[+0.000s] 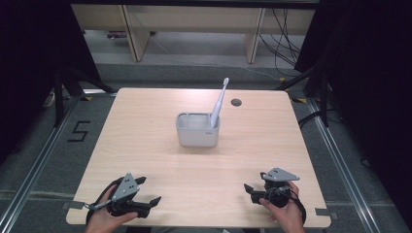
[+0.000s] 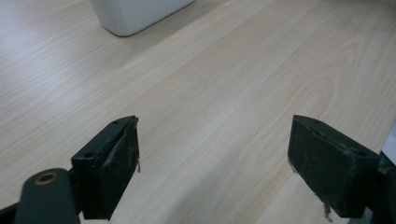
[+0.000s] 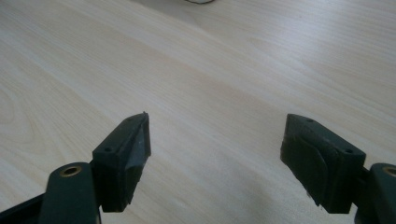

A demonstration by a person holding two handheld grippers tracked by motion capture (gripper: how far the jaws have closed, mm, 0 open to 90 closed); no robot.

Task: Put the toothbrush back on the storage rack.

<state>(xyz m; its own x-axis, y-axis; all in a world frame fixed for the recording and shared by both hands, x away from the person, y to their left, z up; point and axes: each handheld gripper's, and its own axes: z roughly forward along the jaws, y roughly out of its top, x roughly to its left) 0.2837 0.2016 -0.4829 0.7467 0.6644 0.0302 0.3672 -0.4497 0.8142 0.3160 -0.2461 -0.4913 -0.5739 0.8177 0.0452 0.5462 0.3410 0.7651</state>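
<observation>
Already the toothbrush [image 1: 218, 104] is seen standing in the holder [image 1: 197, 130] at the middle of the high view, so little appears left to be done. Its long axis is tilted, head pointing up and to the upper right, handle sunk in the right compartment. The left gripper [image 1: 148, 191] and right gripper [image 1: 248, 192], low in the frame, are held wide open and empty above the table [image 1: 145, 145].

The toothbrush's [image 1: 219, 102] lower end is hidden inside the holder [image 1: 197, 137]. In the left tongs' view the holder [image 2: 135, 14] is cut off by the top edge.
</observation>
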